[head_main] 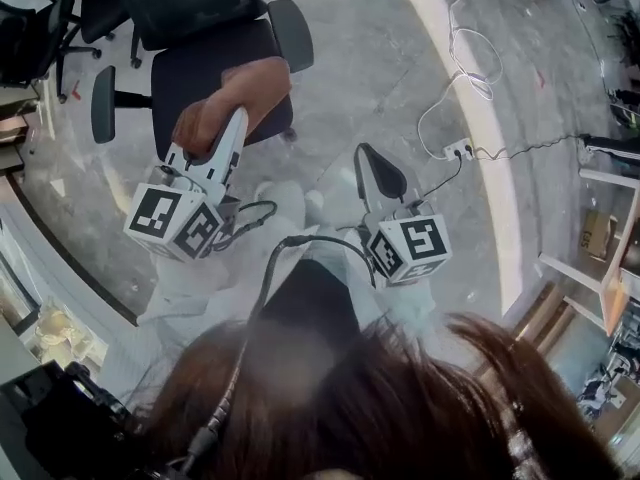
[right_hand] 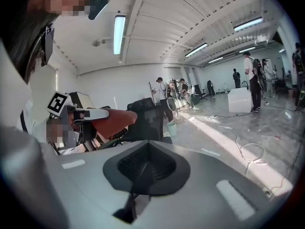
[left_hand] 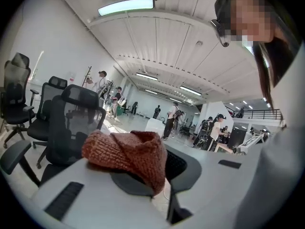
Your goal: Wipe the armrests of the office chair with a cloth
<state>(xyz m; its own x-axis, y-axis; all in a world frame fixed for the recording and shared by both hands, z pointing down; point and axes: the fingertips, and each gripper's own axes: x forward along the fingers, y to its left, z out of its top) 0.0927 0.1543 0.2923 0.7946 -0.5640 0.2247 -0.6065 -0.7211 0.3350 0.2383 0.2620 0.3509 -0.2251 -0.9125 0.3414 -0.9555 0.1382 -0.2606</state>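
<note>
Cloth [left_hand: 126, 151], one only, clamped in left hand-held gripper [left_hand: 138, 187]

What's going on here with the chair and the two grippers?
A person stands over a black office chair, a handheld gripper in each hand. The left gripper is shut on a rust-red knitted cloth, held above the seat between the armrests and, as far as the head view shows, touching neither. The right gripper is shut with nothing in it, off to the side over the floor.
</note>
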